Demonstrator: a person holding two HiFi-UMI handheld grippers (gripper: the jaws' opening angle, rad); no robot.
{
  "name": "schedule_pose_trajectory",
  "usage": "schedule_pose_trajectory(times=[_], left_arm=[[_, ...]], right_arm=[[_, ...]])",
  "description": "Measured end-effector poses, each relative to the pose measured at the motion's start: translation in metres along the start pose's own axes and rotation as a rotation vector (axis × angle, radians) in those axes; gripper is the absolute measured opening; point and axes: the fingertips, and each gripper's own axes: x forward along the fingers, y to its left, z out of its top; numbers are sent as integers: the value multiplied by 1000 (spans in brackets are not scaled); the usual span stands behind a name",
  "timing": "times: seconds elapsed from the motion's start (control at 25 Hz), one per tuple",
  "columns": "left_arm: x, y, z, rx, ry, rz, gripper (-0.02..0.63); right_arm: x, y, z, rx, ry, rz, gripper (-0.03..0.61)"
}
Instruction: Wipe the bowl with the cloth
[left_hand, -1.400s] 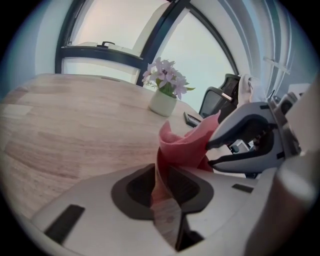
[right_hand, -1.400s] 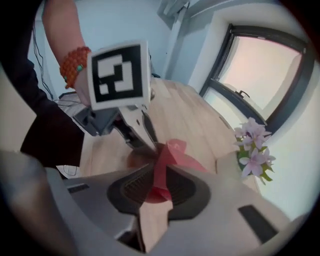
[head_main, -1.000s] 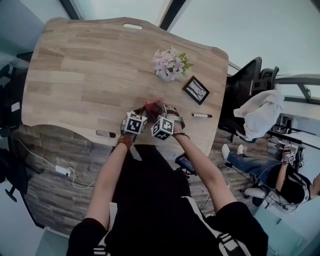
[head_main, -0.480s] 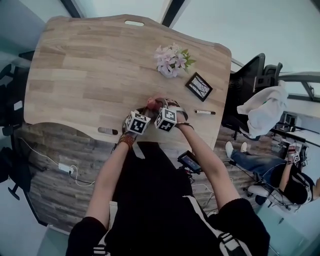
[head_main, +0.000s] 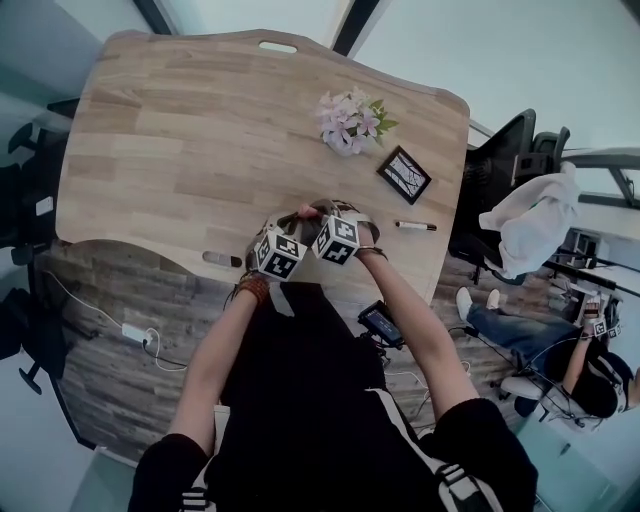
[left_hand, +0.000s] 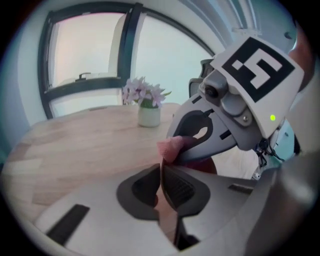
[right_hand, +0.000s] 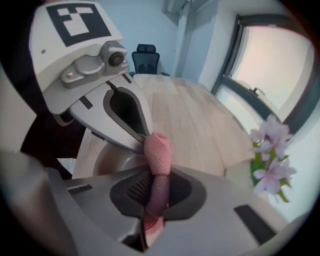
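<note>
At the left of the pair in the middle of the head view, the left gripper (left_hand: 161, 169) is pinching its jaws tight together. A thin pale edge is running between them, which I am taking to be the rim of the bowl (right_hand: 106, 160). The bowl is sitting just under both grippers near the front edge of the bench (head_main: 180, 130), and in the right gripper view its pale hollow is showing at the lower left, below the left gripper's jaws. Just to the right, the right gripper (right_hand: 158, 176) is clamping a bunched strip of pink cloth (right_hand: 158, 149). Its jaws have just been closing, with the cloth between them, and a rounded wad is sticking out beyond the tips, right beside the bowl's rim. Further right on the bench, flowers (head_main: 352, 118), a picture frame (head_main: 405, 175) and a pen (head_main: 410, 226) are lying well apart from the work. The step in hand seems to be getting a fresh grip on the cloth while the other gripper is steadying the bowl. The next move is calling for the wad to be pressed into the hollow and swept around the inside, with the left gripper keeping the rim firm so the bowl is not slipping or tipping.
</note>
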Motion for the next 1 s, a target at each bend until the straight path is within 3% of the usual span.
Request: schedule_pose_trajectory(times=[0.2,0.36,0.44,0.56,0.64,0.72,0.76,0.8,0.88,0.96,1.0], left_arm=[[-63,2,65,94,-172,23,20],[-111,-5,117,10,-287,-58,20],[-141,-9,149,8,-375,-32,21],[-197,-16,200,32,-563,76,21],[-229,-21,221,-34,-695,106,21],[-249,-25,230,-139,-783,94,32],[-249,-26,228,-170,-781,83,45],[-241,-26,222,-168,-735,69,55],[-210,-27,202,-90,-545,33,56],[-188,-26,191,-19,-407,31,104],[-187,-22,193,-11,-397,51,38]], right_arm=[[-91,-22,54,-21,-194,-202,23],[-166,-34,87,-46,-289,-373,23],[-205,-43,102,-42,-337,-477,25],[-269,-62,114,56,-452,-648,23],[-306,-67,116,173,-558,-706,21],[-324,-68,117,284,-642,-684,21],[-324,-68,116,305,-642,-660,21],[-320,-67,114,261,-598,-655,20],[-308,-61,113,-14,-423,-712,20],[-301,-53,121,-243,-333,-739,21],[-300,-52,127,-285,-341,-741,23]])
